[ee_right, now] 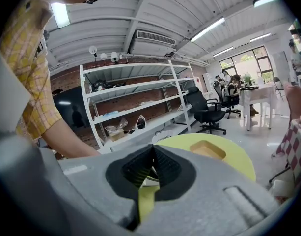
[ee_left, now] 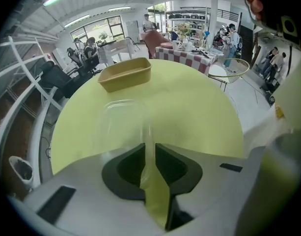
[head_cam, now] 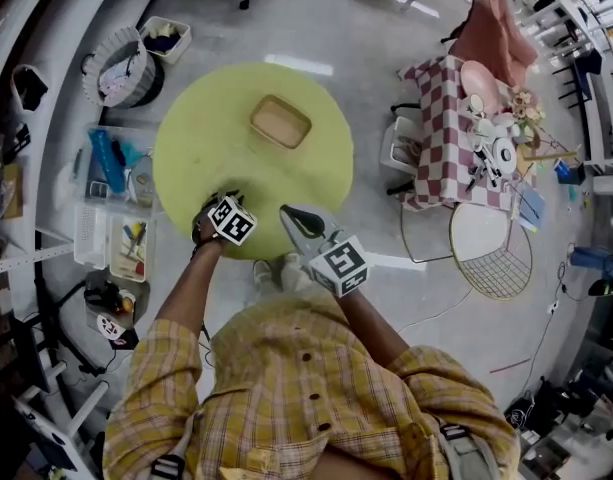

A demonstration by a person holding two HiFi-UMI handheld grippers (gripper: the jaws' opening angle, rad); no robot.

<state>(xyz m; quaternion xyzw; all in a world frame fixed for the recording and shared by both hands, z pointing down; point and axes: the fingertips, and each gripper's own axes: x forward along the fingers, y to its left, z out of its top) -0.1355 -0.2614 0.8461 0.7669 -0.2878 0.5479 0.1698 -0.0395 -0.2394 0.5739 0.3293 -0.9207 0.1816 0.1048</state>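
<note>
Left gripper view: clear plastic tray [ee_left: 122, 124], probably light, flimsy and slippery, is pinched by its near rim in the left gripper [ee_left: 148, 151] at the yellow table [ee_left: 204, 112], while the right gripper [ee_right: 151, 154] is closed up, empty.

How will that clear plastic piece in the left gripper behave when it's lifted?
Probably light and bendy: the clear plastic piece looks thin-walled. Pinched by the left gripper at one edge only, it may sag or twist. Its smooth surface could slip.

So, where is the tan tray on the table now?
In the head view the tan tray lies on the far half of the round yellow table, beyond the clear container in the left gripper.
</note>
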